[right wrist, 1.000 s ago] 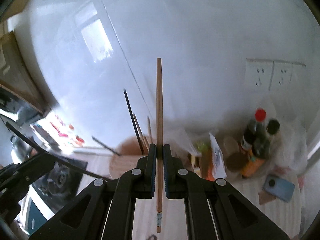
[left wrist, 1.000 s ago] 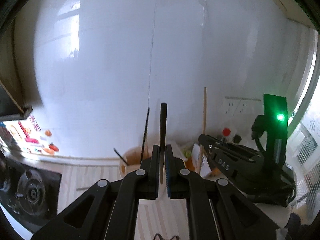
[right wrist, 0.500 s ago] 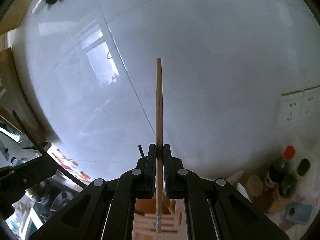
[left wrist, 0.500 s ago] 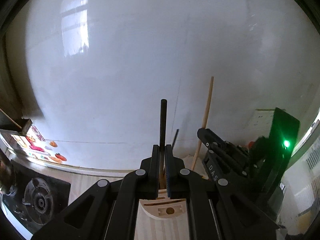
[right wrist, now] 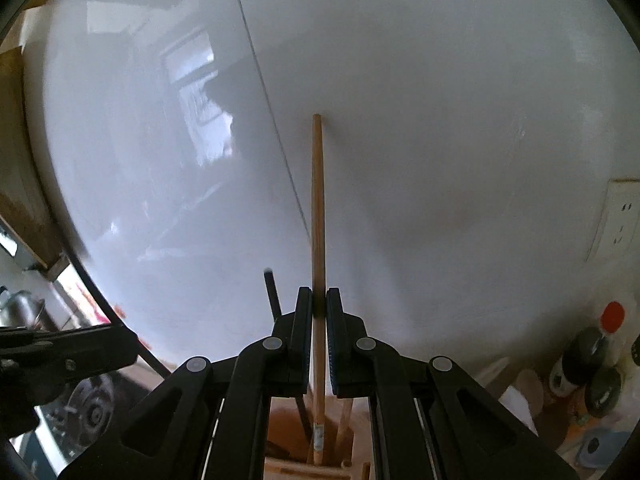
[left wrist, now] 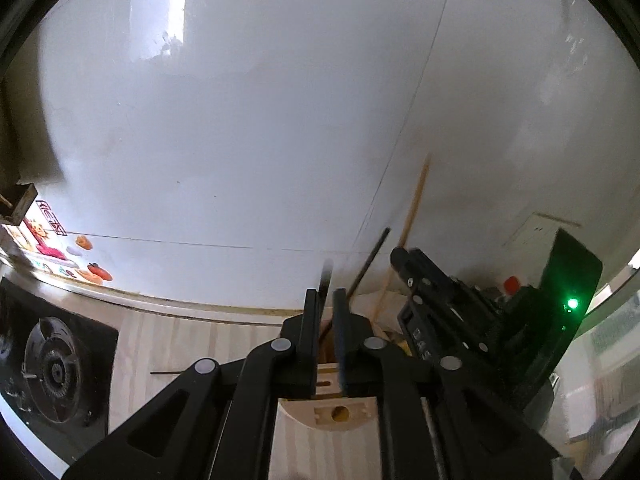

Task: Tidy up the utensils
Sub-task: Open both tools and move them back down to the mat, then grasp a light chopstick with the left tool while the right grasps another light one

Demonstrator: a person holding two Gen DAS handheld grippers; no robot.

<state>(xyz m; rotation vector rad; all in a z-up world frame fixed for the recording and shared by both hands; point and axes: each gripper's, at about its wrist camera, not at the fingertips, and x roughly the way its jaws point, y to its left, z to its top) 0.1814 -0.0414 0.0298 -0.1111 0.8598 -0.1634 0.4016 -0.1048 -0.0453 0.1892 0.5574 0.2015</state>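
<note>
My left gripper (left wrist: 326,297) hangs just above the slotted wooden utensil holder (left wrist: 328,414). Its jaws are opening, and a blurred black chopstick (left wrist: 325,278) stands loose between them, near the left pad, with a gap on its right. Another black chopstick (left wrist: 370,258) leans in the holder behind. My right gripper (right wrist: 319,295) is shut on a long wooden chopstick (right wrist: 318,208) that stands upright, its lower end down in the holder (right wrist: 316,468). The right gripper (left wrist: 400,258) sits close beside the left one, to its right.
A gas stove (left wrist: 50,364) lies at the left on the pale wooden counter (left wrist: 172,340), where a thin black stick (left wrist: 170,372) rests. Sauce bottles (right wrist: 592,356) and wall sockets (right wrist: 620,216) are at the right. The white tiled wall (left wrist: 280,120) is close ahead.
Both grippers have moved toward the wall and down over the holder. The left jaws have parted and the black chopstick has slid lower between them. The right still grips the wooden chopstick.
</note>
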